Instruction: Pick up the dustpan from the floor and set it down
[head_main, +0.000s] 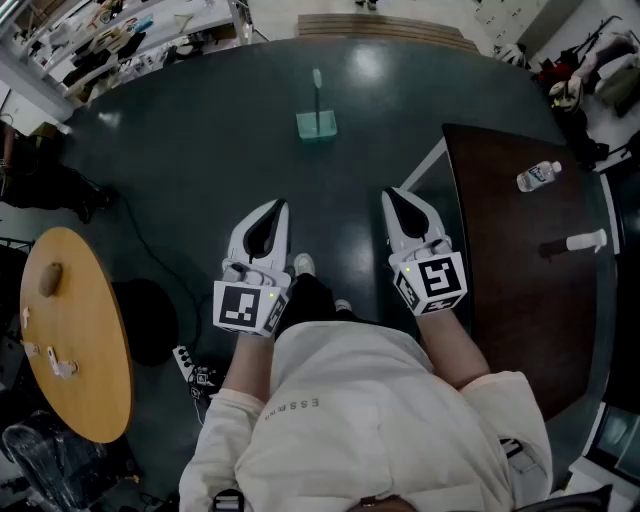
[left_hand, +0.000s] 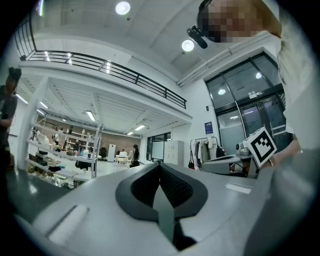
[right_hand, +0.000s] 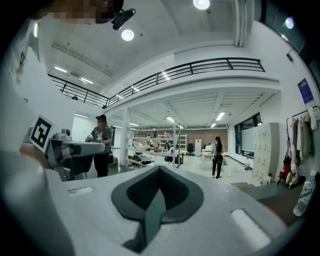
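Note:
A pale green dustpan (head_main: 316, 122) stands on the dark floor with its thin handle upright, well ahead of both grippers and between their lines. My left gripper (head_main: 277, 207) is held level above the floor, jaws closed together with nothing in them. My right gripper (head_main: 393, 194) is level beside it, also shut and empty. In the left gripper view the left gripper (left_hand: 160, 165) looks out across the room, and in the right gripper view the right gripper (right_hand: 160, 169) does the same. The dustpan shows in neither gripper view.
A round wooden table (head_main: 90, 350) stands at the left. A dark brown table (head_main: 520, 290) at the right carries a water bottle (head_main: 538, 176) and a white object (head_main: 580, 241). A power strip (head_main: 186, 361) lies by my feet. Steps (head_main: 385, 25) lie beyond the dustpan.

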